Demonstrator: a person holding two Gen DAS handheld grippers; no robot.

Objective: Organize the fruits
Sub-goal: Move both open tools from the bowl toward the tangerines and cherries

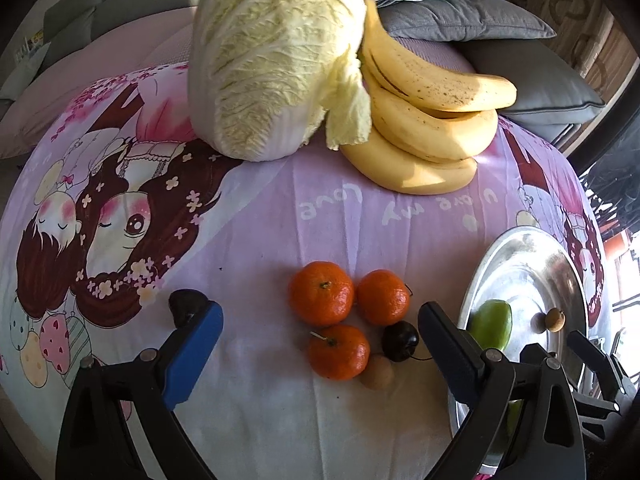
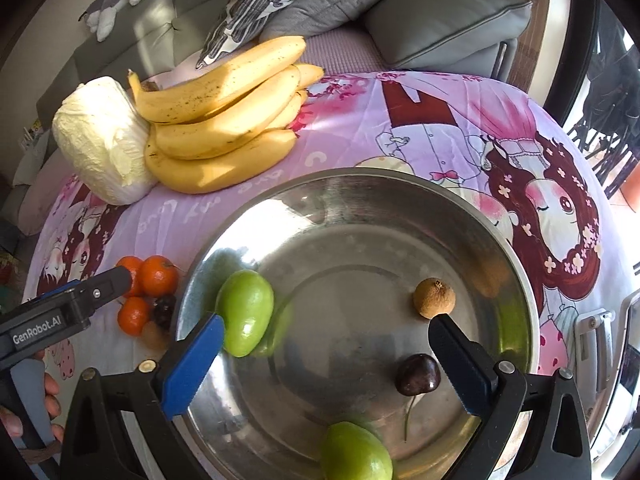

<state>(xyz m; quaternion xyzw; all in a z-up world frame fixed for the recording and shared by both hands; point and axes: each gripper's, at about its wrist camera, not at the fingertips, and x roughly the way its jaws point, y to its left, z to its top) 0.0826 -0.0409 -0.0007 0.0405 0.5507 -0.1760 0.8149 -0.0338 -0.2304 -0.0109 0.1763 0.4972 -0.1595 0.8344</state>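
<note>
Three tangerines [image 1: 322, 294] lie together on the pink cartoon cloth, with a dark cherry [image 1: 400, 341] and a brown longan [image 1: 377, 372] beside them. My left gripper [image 1: 320, 320] is open and empty, its fingers spread around this cluster. A second dark cherry [image 1: 185, 304] lies by its left finger. My right gripper [image 2: 326, 334] is open and empty over the steel plate [image 2: 516, 280]. The plate holds two green fruits [image 2: 245, 312], a longan [image 2: 434, 298] and a cherry [image 2: 418, 374].
A bunch of bananas [image 1: 424, 120] and a napa cabbage [image 1: 272, 56] lie at the back of the cloth. Grey cushions [image 2: 448, 20] and a sofa stand behind. The plate [image 1: 532, 272] sits to the right of the tangerines.
</note>
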